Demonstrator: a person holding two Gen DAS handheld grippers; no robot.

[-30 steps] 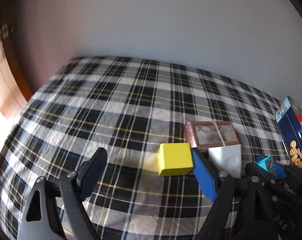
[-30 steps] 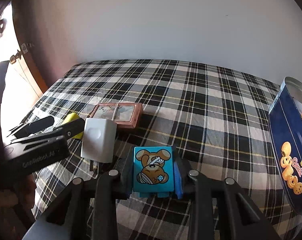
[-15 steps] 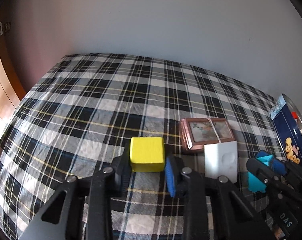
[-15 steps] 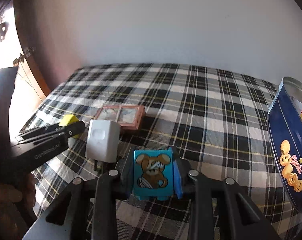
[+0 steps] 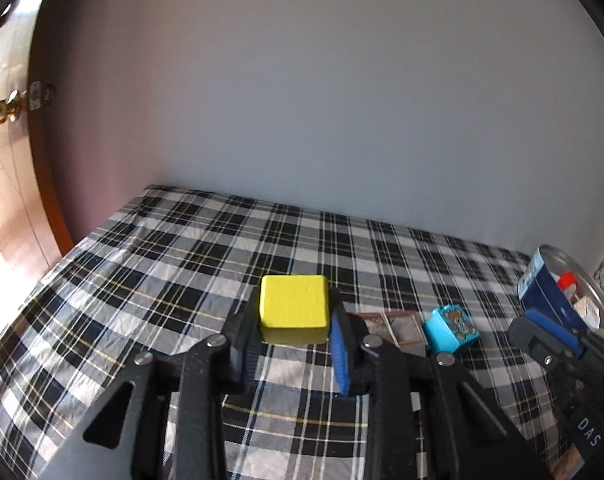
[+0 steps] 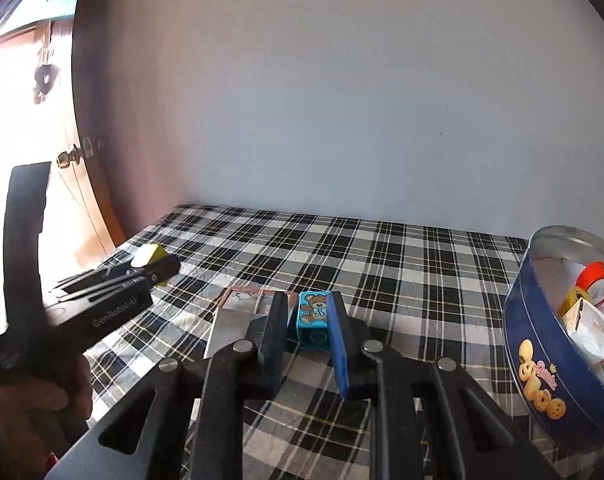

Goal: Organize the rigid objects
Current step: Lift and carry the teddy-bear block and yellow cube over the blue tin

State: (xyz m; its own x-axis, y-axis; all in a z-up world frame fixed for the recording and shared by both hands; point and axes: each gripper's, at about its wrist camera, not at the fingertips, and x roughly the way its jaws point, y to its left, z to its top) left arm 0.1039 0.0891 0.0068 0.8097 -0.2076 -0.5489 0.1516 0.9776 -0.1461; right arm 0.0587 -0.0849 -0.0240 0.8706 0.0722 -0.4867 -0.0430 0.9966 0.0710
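My left gripper (image 5: 294,320) is shut on a yellow block (image 5: 294,307) and holds it raised above the plaid cloth; the block also shows in the right wrist view (image 6: 149,255). My right gripper (image 6: 307,320) is shut on a blue block with a bear picture (image 6: 313,314), also lifted; it shows in the left wrist view (image 5: 450,329). A pink framed box (image 6: 246,297) and a white adapter (image 6: 228,330) lie on the cloth behind and left of my right gripper.
A round blue cookie tin (image 6: 541,364) with several items inside stands at the right; it also shows in the left wrist view (image 5: 549,300). The plaid cloth (image 6: 401,256) reaches back to a plain wall. A wooden door (image 5: 10,184) is at the left.
My left gripper closed on the yellow block and lifted it. My right gripper rose with the blue bear block, and both views tilted up toward the wall.
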